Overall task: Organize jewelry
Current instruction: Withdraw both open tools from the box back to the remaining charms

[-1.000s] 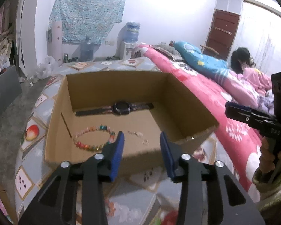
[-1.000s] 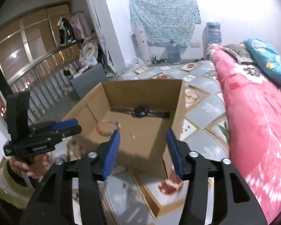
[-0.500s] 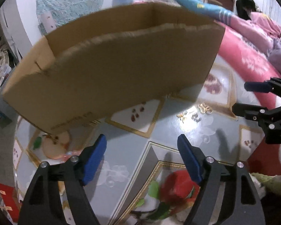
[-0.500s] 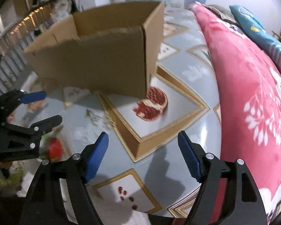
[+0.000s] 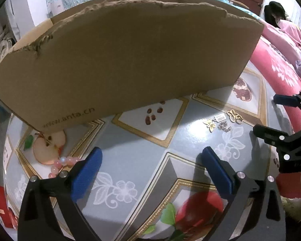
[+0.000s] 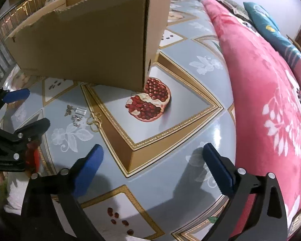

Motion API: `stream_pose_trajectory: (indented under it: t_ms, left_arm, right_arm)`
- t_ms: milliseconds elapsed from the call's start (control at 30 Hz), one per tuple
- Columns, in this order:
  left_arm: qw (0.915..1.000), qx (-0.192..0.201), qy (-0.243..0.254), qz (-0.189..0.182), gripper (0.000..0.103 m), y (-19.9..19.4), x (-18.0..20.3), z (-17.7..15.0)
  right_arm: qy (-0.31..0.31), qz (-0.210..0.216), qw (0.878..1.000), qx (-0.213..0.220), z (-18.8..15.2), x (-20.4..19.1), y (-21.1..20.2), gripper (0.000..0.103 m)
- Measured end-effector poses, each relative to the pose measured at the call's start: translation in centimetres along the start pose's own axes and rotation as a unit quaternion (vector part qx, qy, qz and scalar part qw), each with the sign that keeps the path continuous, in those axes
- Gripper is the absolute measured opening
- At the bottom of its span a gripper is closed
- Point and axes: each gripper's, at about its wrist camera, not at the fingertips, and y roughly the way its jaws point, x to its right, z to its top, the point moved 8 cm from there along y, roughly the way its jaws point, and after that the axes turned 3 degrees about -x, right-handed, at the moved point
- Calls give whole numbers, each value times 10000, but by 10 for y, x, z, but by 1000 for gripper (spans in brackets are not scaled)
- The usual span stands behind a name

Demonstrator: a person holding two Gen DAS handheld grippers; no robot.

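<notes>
Cardboard, brown and corrugated: the open-topped cardboard box is standing on the fruit-patterned tabletop, filling the far side of both wrist views; its contents are not showing from this low angle.

Left gripper: blue-padded fingers are spreading, nothing between them.

Right gripper: fingers are likewise spreading, nothing between them.

Loose jewelry:
- Small cluster of gold butterfly charms, a tagged piece and silvery bits is lying on the tabletop just in front of the box's near wall, toward its right corner, between the two grippers.
- Pink bead bracelet is lying near the tabletop's left edge, touching or just beside the left gripper's left finger; I cannot tell which.

Judgement: pick-up step is beginning. Next move is calling for lowering one gripper over one piece, closing gently on thin metal, then lifting it over the box wall.
</notes>
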Motion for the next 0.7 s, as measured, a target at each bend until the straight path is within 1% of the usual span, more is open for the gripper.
stream_pose_trajectory:
  t_ms: [200, 700]
  left_arm:
    - [9999, 146, -6, 8, 98, 0, 1, -3]
    - [9999, 50, 101, -60, 98, -2, 1, 3]
  right_arm:
    - [-82, 63, 9999, -56, 0, 0, 1, 95]
    - [0, 151, 9997, -198, 0, 1, 3, 95]
